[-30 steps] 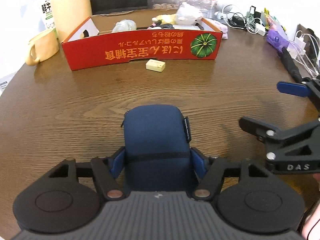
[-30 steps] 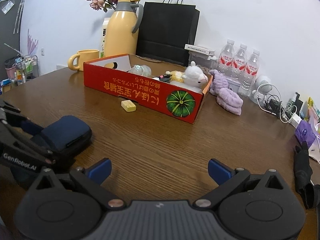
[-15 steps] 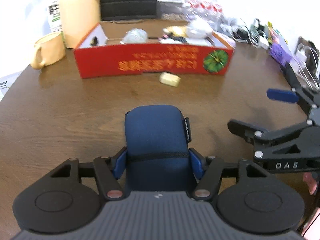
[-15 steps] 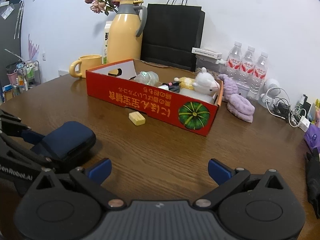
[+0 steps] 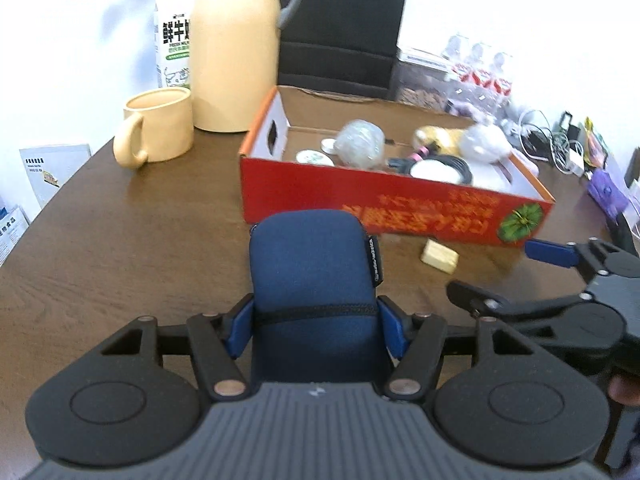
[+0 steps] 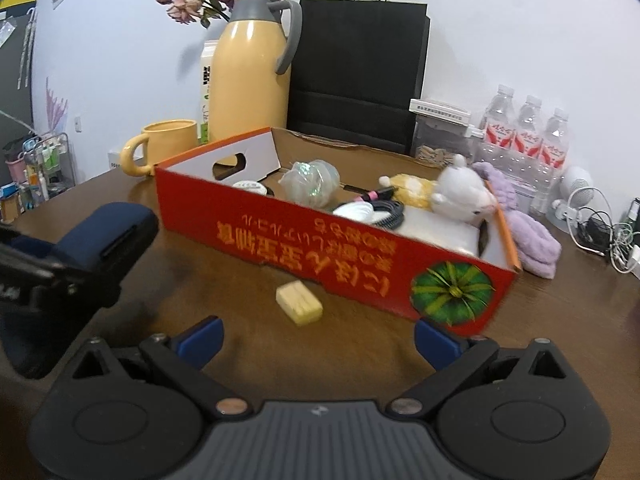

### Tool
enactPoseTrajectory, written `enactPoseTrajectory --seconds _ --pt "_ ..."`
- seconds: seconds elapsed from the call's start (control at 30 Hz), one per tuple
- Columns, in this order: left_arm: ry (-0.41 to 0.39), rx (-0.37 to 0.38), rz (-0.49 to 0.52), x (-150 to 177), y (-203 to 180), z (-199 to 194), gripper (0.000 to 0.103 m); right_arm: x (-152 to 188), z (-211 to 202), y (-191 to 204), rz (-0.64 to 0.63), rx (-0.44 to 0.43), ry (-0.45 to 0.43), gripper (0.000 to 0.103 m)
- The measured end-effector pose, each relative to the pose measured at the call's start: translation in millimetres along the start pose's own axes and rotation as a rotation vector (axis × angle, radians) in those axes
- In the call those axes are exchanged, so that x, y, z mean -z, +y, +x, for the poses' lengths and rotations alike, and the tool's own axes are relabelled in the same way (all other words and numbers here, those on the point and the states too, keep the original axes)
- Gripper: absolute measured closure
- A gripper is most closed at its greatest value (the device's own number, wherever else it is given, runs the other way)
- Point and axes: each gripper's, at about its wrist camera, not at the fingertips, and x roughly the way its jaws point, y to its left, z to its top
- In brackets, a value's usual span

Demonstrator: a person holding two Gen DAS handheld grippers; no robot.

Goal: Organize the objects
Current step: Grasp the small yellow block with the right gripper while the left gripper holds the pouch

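Left gripper (image 5: 315, 325) clamped — right gripper (image 6: 316, 338) agape

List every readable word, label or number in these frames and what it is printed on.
"鲜牛" over "FRESH MILK": milk carton.
Orange print on the red box, upside down: too blurred to read.
Tab on the blue pouch in the left tool: too small.
Water bottle labels: too small.

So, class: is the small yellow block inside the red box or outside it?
Outside. The yellow block lies on the wooden table in front of the red box's printed wall, apart from it.
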Motion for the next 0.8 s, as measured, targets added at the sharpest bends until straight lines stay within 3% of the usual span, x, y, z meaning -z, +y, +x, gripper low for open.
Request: enactPoseTrajectory --seconds 0.23,0.3,0.33,0.4,0.8 --pt "-0.023 0.029 -0.027 -10 11 12 0.039 -7 41 1 0.05 -0.011 0.055 0.049" --pt "-0.014 0.042 -0.041 -11 13 16 0.039 -5 40 1 0.061 -0.038 0.048 0.059" --pt "-0.009 0.048 -0.046 -11 13 18 0.039 -5 39 1 0.059 -0.051 0.044 0.07" --pt "-0.004 0.056 -0.048 -11 13 21 0.039 -3 37 2 0.051 -0.057 0.037 0.077" --pt "-0.029 0.05 -0.031 -16 16 10 0.039 1 5 11 0.023 -0.095 -0.087 0.079"
